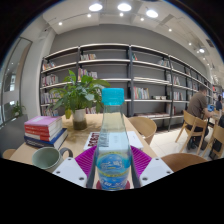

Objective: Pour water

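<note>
We see a clear plastic water bottle [112,140] with a light blue screw cap and a blue-and-white label standing upright between the two fingers of our gripper [113,165], rising well above the magenta pads [86,160]. The pads sit close against the bottle's lower body on both sides and we make out no gap, so the gripper appears closed on the bottle at label height. The bottle's cap is on; the body is transparent, and we cannot tell how much water it holds. Just to the left of the fingers, on the light wooden table [75,145], stands a dull green ceramic mug [47,158] with its mouth facing up; its inside is hidden from us, so we cannot say what is in it. Behind the mug lies a stack of books [43,128] with red and blue covers. Beyond the bottle, a leafy green plant [76,96] grows out of a brown pot [79,120] on the table. Wooden chairs [146,127] stand on the far side of the table, tall white bookshelves [130,75] line the back wall, and a person [200,104] sits at another table off to the right.
</note>
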A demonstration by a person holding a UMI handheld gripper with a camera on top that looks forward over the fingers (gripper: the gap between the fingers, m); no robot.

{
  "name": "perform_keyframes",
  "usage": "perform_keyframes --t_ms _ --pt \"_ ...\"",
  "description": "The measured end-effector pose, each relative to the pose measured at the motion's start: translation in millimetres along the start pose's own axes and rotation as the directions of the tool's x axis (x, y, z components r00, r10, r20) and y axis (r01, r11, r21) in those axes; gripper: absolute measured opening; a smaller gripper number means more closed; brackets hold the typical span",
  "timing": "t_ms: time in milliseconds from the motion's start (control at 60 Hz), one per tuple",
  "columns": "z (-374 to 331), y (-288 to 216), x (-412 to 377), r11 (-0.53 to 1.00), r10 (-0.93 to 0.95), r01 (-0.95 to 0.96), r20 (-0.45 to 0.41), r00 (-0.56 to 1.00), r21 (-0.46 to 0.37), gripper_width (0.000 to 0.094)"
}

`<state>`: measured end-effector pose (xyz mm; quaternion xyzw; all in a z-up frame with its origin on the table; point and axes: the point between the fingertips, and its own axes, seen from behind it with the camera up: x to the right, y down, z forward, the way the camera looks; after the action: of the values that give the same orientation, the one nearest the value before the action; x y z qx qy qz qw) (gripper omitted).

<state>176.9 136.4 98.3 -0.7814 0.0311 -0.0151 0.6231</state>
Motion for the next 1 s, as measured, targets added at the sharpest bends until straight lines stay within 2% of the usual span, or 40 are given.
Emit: perform_keyframes --t_ms 50,133,183,450,700,817,1000 --pt "3 6 -1 1.0 -0.001 0.001 -0.002 1.0 -0.03 0.0581" --pt "-6 16 3 0.996 -0.026 0.026 -0.003 1.0 -0.084 0.0744" --pt "-9 25 2 0.993 -0.04 0.039 -0.006 0.999 -0.11 0.0778" --pt "-83 83 -8 0.95 -0.114 0.116 0.023 0.993 -0.29 0.0771" --pt "-201 100 -89 0.917 -0.106 0.129 0.079 0.991 -0.378 0.0771" --pt "-250 78 -139 0.927 -0.043 0.082 0.112 0.993 -0.367 0.0774" --pt "-305 28 -186 0.944 -0.074 0.108 0.121 0.99 -0.31 0.0772"
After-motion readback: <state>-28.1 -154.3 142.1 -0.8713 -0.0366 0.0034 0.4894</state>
